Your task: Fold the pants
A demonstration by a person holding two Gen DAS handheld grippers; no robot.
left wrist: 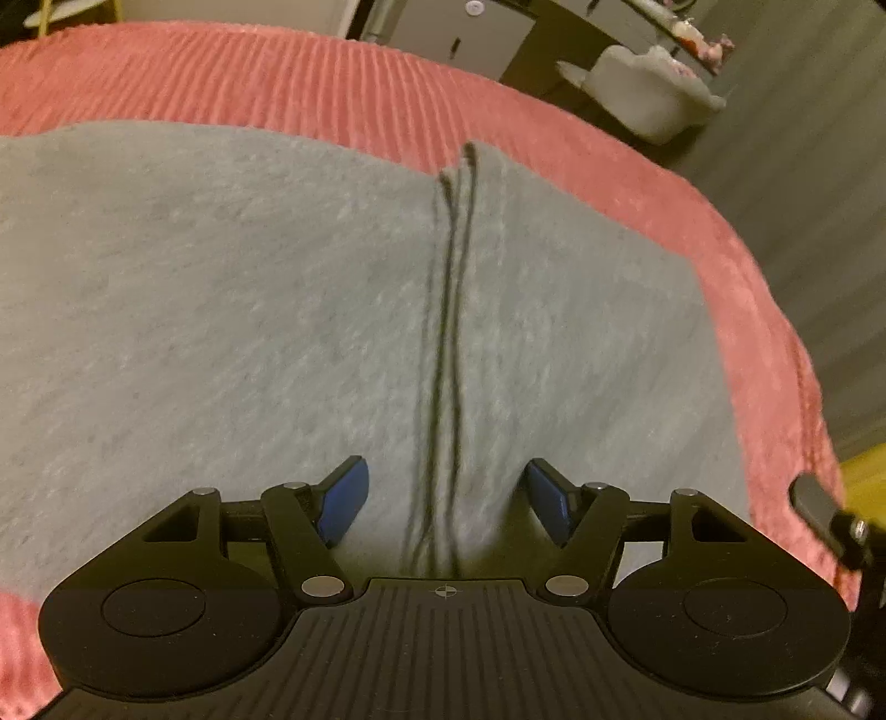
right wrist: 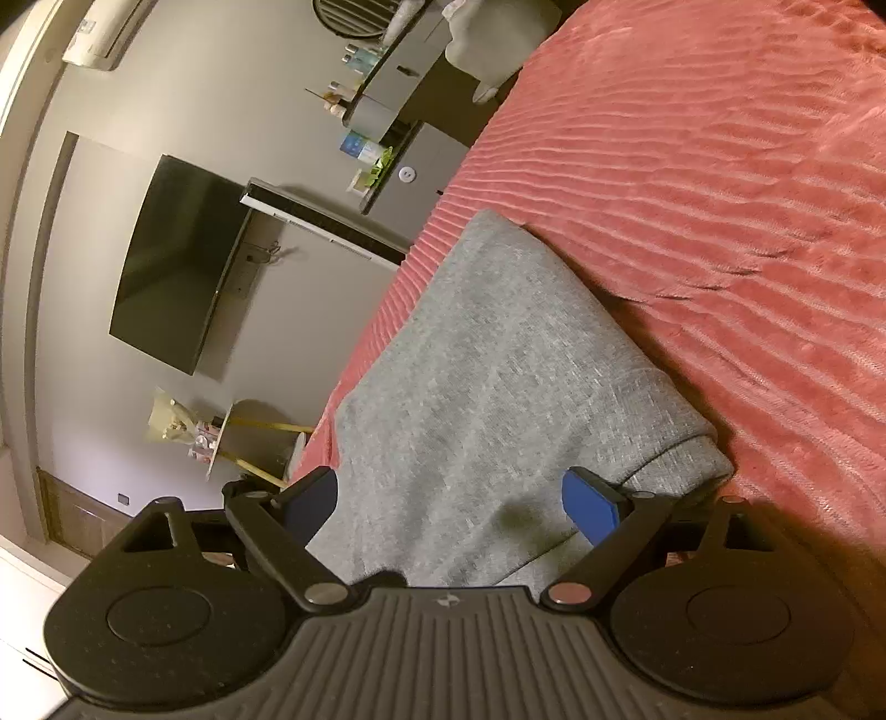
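Grey knit pants lie folded flat on a pink ribbed bedspread. In the left wrist view, stacked cloth edges run as dark lines straight away from me. My left gripper hovers low over them, open, with the edges passing between its blue pads, which do not press on the cloth. In the right wrist view the pants form a thick folded bundle on the bedspread. My right gripper stands open wide over the bundle's near end, with nothing gripped.
The bed's edge drops to a dark floor on the right. A pale cushioned seat and a dark desk stand beyond. The right wrist view shows a wall TV, a shelf unit and a small side table.
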